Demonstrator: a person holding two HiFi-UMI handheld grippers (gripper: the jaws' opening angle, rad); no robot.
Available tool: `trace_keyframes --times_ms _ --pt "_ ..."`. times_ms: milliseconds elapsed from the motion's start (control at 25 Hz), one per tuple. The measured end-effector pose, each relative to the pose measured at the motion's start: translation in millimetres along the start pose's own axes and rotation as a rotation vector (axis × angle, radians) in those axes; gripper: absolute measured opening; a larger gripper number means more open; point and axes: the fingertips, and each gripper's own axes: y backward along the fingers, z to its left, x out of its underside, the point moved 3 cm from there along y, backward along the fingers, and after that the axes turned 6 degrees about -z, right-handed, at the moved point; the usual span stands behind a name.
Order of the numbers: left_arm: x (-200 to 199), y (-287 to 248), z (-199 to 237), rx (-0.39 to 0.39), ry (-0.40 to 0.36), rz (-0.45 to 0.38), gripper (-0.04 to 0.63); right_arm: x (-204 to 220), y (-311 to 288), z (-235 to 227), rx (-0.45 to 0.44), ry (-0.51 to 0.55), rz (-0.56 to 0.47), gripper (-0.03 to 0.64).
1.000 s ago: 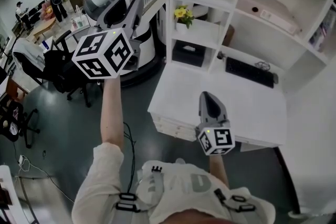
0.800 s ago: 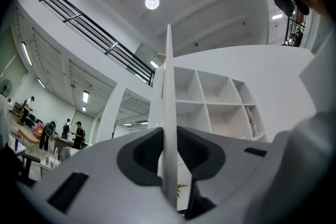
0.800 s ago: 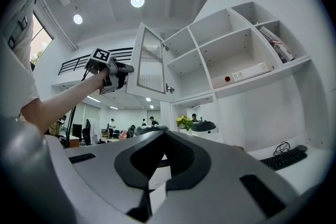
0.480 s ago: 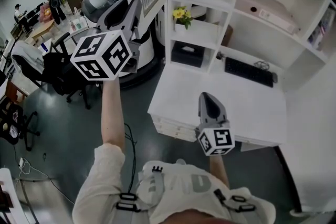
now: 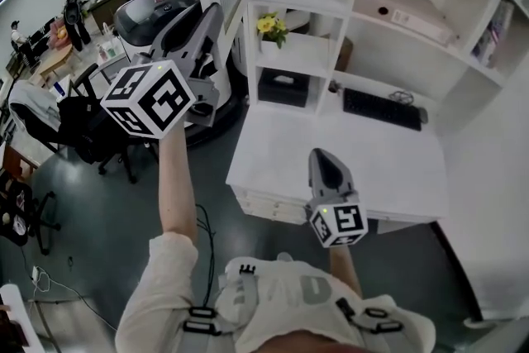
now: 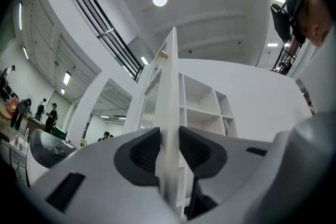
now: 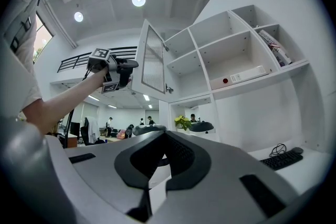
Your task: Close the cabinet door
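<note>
left gripper view shows us the left gripper [image 6: 169,139] raised to the cabinet door [image 6: 170,81]. the white panel stands edge-on between its two dark pads [image 6: 143,152]. both pads touch the panel, so we read it as gripped, though the jaws are easing apart. in the right gripper view we see the same door from the side, a white frame around a ribbed pane, swung out from the upper left of the white shelf unit [image 7: 231,44] and not shut. the right gripper [image 7: 165,136] has its jaws pressed together with nothing between them. in the head view we find it low over the front of the white desk [image 5: 388,169], well apart from the door. a black keyboard [image 5: 382,109] lies at the back of the desk, and yellow flowers [image 5: 269,26] stand on a low shelf.
</note>
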Motion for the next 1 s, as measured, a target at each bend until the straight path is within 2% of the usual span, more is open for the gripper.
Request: trace_keyframes --times_ms 280,600,1000 --pt "5.9 -11.8 -17.2 0.058 -0.016 0.023 0.13 -1.5 5.6 -0.1 -0.004 0.007 -0.009 -0.003" --pt "11.7 -22.3 -35.3 0.047 -0.096 0.032 0.135 -1.4 13.6 -5.4 0.015 0.01 -0.001 -0.003" --pt "19.4 -36.0 -52.3 0.03 -0.136 0.05 0.141 -1.2 24.4 -15.0 0.053 0.021 0.005 -0.003"
